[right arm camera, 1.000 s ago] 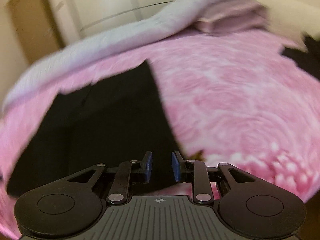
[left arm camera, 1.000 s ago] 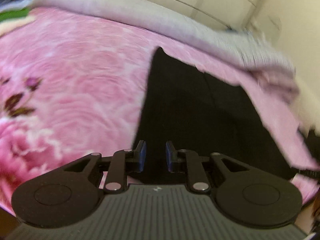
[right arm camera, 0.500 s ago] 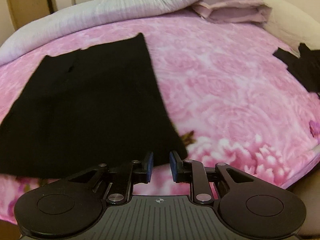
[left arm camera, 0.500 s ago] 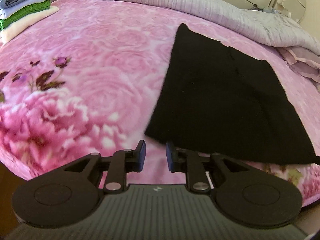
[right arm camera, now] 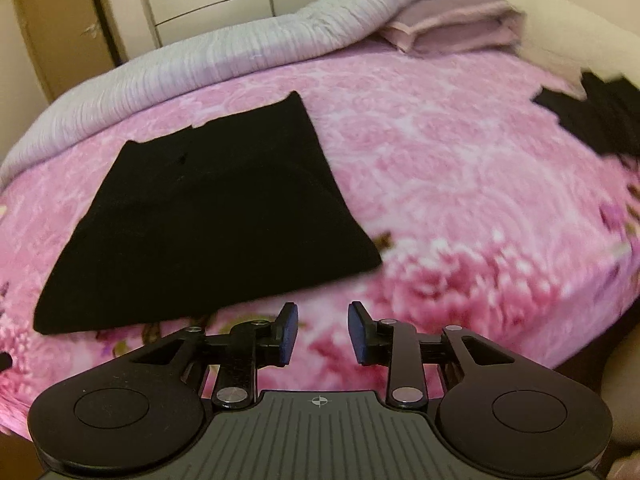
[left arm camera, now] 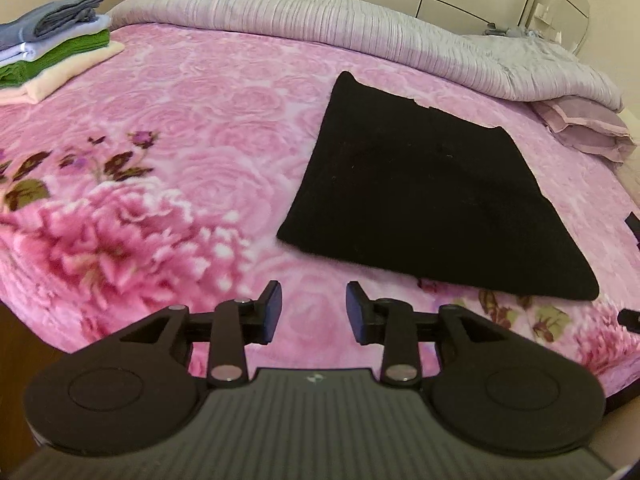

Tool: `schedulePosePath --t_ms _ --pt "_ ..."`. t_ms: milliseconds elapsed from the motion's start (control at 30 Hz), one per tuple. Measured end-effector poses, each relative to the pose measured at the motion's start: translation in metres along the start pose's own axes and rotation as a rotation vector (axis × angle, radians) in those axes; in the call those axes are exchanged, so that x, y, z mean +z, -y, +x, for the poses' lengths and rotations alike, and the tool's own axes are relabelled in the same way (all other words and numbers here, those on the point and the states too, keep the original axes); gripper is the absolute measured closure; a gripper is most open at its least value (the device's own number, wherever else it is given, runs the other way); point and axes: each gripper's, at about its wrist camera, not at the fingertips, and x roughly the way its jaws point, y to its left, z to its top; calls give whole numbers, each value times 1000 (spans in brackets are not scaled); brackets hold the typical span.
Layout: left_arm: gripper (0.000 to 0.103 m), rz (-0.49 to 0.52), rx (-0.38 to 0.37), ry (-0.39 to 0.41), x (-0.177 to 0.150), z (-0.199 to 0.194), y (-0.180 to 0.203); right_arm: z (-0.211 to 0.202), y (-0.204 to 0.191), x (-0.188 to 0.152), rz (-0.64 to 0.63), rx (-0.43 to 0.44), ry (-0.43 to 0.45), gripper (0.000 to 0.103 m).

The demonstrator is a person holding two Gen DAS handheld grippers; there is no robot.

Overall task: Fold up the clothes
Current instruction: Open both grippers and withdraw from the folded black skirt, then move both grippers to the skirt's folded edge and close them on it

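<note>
Black garment (left arm camera: 424, 196), flat in a squared panel on the pink bed (left arm camera: 192, 128), centre-right of my left view, centre-left of my right. My left tool (left arm camera: 313, 312) and right tool (right arm camera: 322, 333) hang short of its near edge, both spread and empty. Either another fold follows, or it joins the folded stack (left arm camera: 52, 60), upper left

Two grippers are seen, the left gripper (left arm camera: 313, 312) and the right gripper (right arm camera: 322, 333), each with two fingers set apart. One folded black garment (left arm camera: 428, 200) is laid flat on one pink flowered blanket (left arm camera: 192, 128). One stack of folded clothes (left arm camera: 52, 64) is counted, about five pieces high. One dark pile (right arm camera: 600, 116) is seen at the far edge, its count unclear.
</note>
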Motion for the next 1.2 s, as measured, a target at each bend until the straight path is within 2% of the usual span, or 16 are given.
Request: schedulePosePath --t_ms 233,467,667,1200 --pt "71 -5 55 -24 -11 -7 -10 -2 28 -18 99 -42 -63 69" --pt "62 81 96 -13 -6 -15 17 -7 14 -18 48 -41 -47 69" --pt "61 147 85 -13 -6 -14 37 -7 0 -19 -23 -48 -37 67" --pt "60 197 31 -16 -1 -3 61 1 -14 -15 -85 -44 -32 63"
